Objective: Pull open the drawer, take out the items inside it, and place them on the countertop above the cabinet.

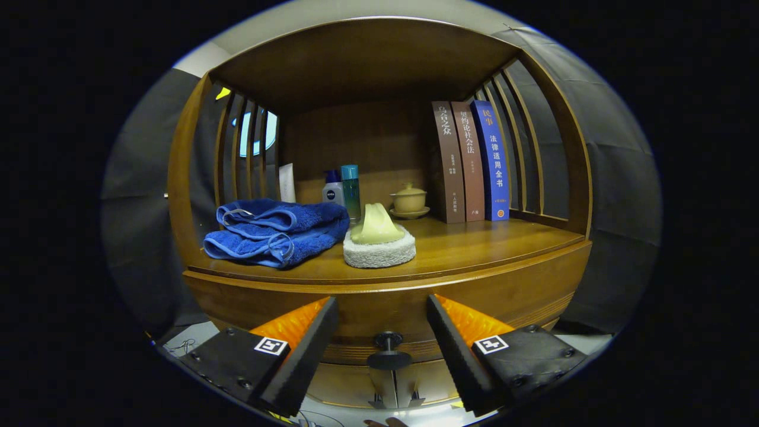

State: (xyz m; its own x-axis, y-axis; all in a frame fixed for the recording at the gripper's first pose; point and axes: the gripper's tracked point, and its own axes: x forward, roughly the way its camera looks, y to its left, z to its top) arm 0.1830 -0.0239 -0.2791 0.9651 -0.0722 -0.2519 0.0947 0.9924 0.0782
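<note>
The gripper point(382, 341) stands spread, its 2 fingers apart and touching nothing, with the drawer knob point(388, 351) in the gap between them. That dark, round knob on a short stem juts from the drawer point(379, 385), whose pale wooden front lies low behind the fingers; whether the drawer is closed or ajar cannot be told.

Just above the knob runs the curved, polished brown front of the cabinet, topped by the smooth wooden worktop point(486, 246) with a rounded lip. Nearest the knob on that worktop sits a round white sponge pad point(379, 254) with a yellow-green moulded top. Left of the pad lies a folded blue towel point(276, 231), thick and fluffy. The worktop right of the pad is bare wood.

Behind the pad stand a white bottle point(332, 188) and a slim teal bottle point(351, 191), then a small lidded cup point(408, 200) on a saucer. Further right, 3 upright books point(471, 161) lean against the slatted side. Black cloth walls surround the cabinet.
</note>
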